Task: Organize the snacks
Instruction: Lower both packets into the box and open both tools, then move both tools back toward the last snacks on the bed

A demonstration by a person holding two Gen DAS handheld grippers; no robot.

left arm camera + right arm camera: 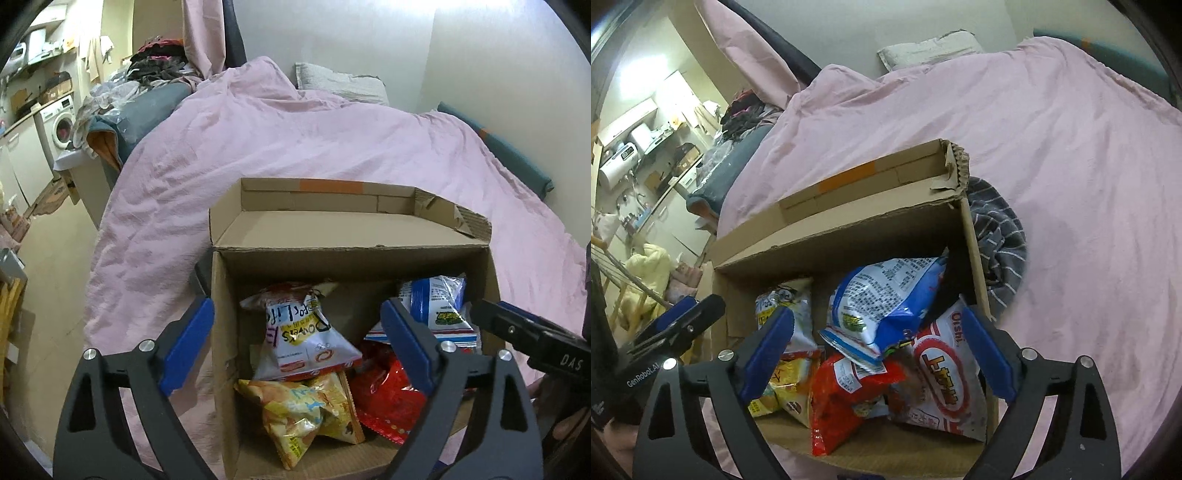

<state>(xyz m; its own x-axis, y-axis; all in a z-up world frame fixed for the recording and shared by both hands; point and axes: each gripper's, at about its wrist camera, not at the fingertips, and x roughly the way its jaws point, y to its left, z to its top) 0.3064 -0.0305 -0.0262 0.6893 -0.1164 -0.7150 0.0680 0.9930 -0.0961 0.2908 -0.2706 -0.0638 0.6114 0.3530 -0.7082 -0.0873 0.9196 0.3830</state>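
Note:
An open cardboard box (351,254) stands on a pink bedspread (295,140) and holds several snack bags. In the left wrist view I see a white bag (306,339), a yellow bag (295,417), a red bag (388,398) and a blue-and-white bag (436,306). My left gripper (295,310) hangs open above them, its left finger outside the box's left wall, nothing between the pads. The right wrist view shows the blue-and-white bag (886,295) lying on the red bag (849,398) and a white Oishi bag (945,380). My right gripper (879,314) is open over these, holding nothing.
A grey striped cloth (1001,240) lies against the box's right wall. A pillow (340,81) sits at the bed's head, with piled clothes (159,62) to its left. Floor and a washing machine (61,125) lie off the bed's left side.

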